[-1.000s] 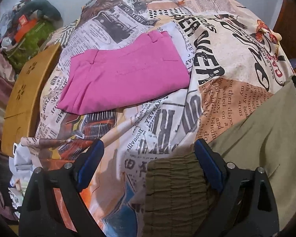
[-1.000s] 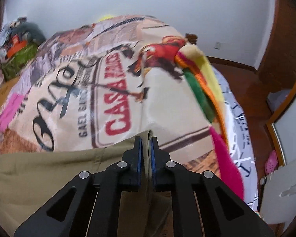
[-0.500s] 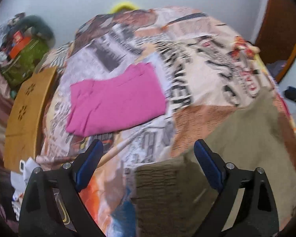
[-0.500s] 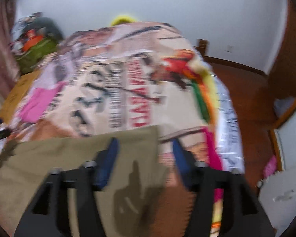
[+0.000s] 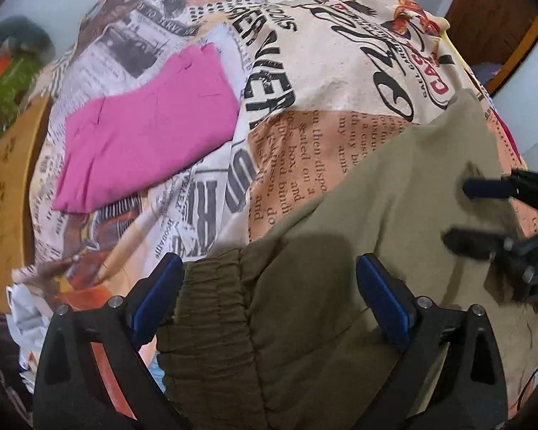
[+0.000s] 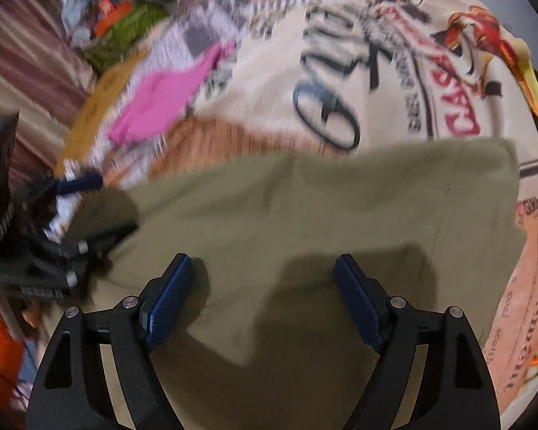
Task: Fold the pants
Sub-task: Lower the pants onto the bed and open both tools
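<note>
Opening right claw, pants released.

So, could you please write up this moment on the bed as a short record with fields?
surface: bed cover printed like newspaper
work item: olive pants, lying flat across the near part of the cover
waistband: elastic end, between the left gripper's fingers
left gripper: open, above the waistband
right gripper: jaws opening, above the pants; nothing pinched
other garment: pink pants, folded, farther back on the cover
</note>
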`<state>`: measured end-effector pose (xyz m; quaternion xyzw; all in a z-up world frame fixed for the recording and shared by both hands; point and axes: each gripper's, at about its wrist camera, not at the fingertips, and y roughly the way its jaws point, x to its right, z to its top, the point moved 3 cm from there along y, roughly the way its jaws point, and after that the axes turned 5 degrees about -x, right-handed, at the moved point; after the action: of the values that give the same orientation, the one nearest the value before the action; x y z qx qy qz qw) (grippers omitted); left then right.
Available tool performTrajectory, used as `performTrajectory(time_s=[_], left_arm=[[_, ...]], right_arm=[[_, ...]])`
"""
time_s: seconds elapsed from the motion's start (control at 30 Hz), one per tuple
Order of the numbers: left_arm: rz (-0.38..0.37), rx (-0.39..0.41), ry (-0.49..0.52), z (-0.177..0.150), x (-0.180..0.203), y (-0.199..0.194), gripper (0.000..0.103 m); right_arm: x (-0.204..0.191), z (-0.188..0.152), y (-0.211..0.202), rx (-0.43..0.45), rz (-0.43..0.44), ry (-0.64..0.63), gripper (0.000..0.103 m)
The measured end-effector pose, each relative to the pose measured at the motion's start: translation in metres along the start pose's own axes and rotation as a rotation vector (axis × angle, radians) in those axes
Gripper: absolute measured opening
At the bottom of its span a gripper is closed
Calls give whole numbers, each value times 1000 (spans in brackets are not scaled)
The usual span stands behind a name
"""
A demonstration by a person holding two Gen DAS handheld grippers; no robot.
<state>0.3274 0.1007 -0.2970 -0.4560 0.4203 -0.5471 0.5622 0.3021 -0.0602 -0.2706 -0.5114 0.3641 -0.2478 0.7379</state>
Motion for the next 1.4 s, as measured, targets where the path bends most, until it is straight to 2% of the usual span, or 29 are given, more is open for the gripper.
performTrajectory(time_s=[0.1,0.33,0.47,0.67,0.8,0.9,1.03,1.17,1.4], left_arm=[[24,7,7,-3,-1,-2,99],[98,55,17,-24,5,-21,100],[103,72,11,-34,6,-32,100],[124,105,27,-56,14,-51,100],[145,126,37,-72,18,-57,100],[165,150,43,-84,22,-64,100],[174,149,52,-98,24,-66,101],[193,179,40,-111,26,-70,101],[173,174,-2,-121,21,-76,101]], right_arm=[[0,-11,-5,6,-13,-9,83],[3,-44,-18,22,-29,16,84],[2,-63,-33,63,-42,35,84],[0,-91,-50,78,-71,53,84],[4,-108,-59,95,-59,99,84],[3,-125,-64,122,-113,98,84],[1,-143,-70,150,-120,119,84],[3,-154,-76,168,-121,148,84],[-1,-160,-84,199,-132,168,84]])
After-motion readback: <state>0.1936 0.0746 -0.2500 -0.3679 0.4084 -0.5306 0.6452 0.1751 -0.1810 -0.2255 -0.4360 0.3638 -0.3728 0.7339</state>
